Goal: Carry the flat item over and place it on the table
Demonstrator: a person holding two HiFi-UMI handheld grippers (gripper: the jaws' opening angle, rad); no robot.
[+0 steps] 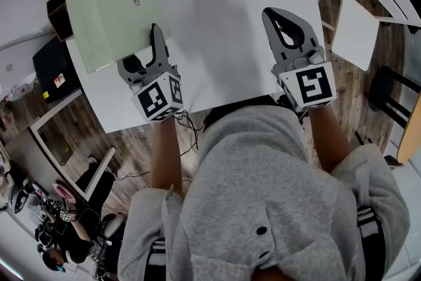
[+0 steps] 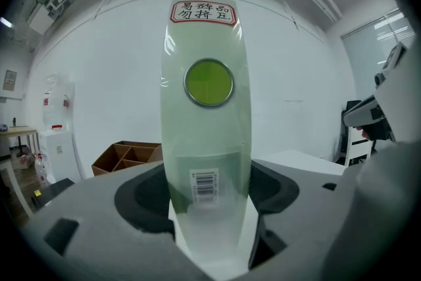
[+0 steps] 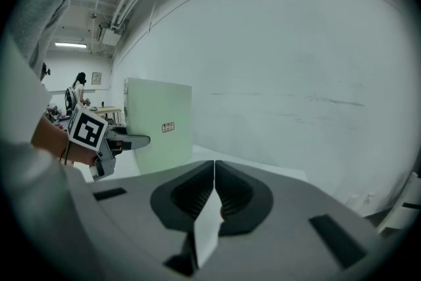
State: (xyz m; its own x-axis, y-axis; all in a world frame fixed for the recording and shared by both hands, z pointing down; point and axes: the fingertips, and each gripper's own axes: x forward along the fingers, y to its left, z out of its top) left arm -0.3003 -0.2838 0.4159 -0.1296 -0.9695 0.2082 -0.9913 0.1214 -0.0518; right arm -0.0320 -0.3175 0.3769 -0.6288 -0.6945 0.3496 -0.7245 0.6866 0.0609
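Observation:
The flat item is a pale green panel with a small label, lying on the white table at its far left; one corner juts past the table's left edge. My left gripper sits at the panel's near edge. In the left gripper view the panel runs between the jaws with a dark gap on its right side, so the left gripper is open around it. My right gripper hovers over bare table to the right, shut and empty. The right gripper view also shows the panel and the left gripper.
A brown cardboard divider box stands beyond the table's left end. A black case lies on the floor at left. White boards lean at the right over wood floor. A seated person is at lower left.

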